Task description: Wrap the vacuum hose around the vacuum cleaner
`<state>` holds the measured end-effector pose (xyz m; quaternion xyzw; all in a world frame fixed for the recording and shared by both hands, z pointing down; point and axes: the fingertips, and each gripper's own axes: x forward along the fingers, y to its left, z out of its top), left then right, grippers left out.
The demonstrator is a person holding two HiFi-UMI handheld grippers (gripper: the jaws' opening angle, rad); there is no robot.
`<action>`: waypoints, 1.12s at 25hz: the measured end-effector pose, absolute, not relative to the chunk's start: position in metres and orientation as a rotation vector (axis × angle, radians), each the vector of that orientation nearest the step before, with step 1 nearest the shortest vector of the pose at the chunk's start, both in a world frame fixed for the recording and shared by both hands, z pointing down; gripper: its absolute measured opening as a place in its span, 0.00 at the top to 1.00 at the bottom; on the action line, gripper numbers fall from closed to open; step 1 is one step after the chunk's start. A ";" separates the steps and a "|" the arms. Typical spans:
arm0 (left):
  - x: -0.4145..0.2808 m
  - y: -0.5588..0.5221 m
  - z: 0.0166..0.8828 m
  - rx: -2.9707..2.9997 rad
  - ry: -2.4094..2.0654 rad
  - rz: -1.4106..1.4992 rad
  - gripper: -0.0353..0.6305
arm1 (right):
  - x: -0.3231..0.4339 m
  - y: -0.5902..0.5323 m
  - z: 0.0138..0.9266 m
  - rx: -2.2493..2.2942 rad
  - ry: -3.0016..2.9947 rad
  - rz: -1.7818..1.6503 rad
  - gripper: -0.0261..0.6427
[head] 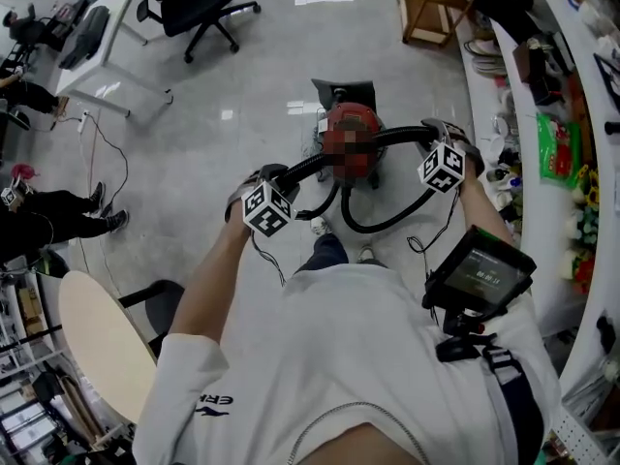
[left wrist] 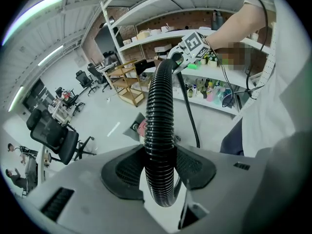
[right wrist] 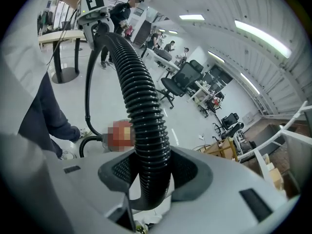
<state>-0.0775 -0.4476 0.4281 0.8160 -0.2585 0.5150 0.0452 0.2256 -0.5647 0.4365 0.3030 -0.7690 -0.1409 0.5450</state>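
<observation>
**Gripping the hose (head: 308, 169) at two places beside the vacuum cleaner (head: 356, 119)**

The ribbed black hose is clamped by the left gripper (head: 279, 175) and by the right gripper (head: 429, 136). In each gripper view the fingers are seen closed on the tube, which is pressed between the two pads.

In the head view the red vacuum cleaner is seen standing on the grey floor (head: 223, 95) at 12 o'clock from the person. The left gripper is held at 8 o'clock of the machine and the right gripper at 3 o'clock of it. From each grip the hose is led in toward the vacuum cleaner's near side. A slack loop of it is hung at 6 o'clock of the machine, close to the person's shoes (head: 366, 255).

An office chair (head: 194, 3) is seen at 10 o'clock of the vacuum cleaner, well apart from it. Shelves (head: 542, 114) loaded with small goods are seen at 3 o'clock, just beyond the right gripper.
</observation>
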 end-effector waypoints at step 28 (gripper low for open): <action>-0.132 -0.584 0.472 2.310 -0.637 1.532 0.70 | 0.152 -0.756 0.494 0.542 -1.717 -0.366 0.71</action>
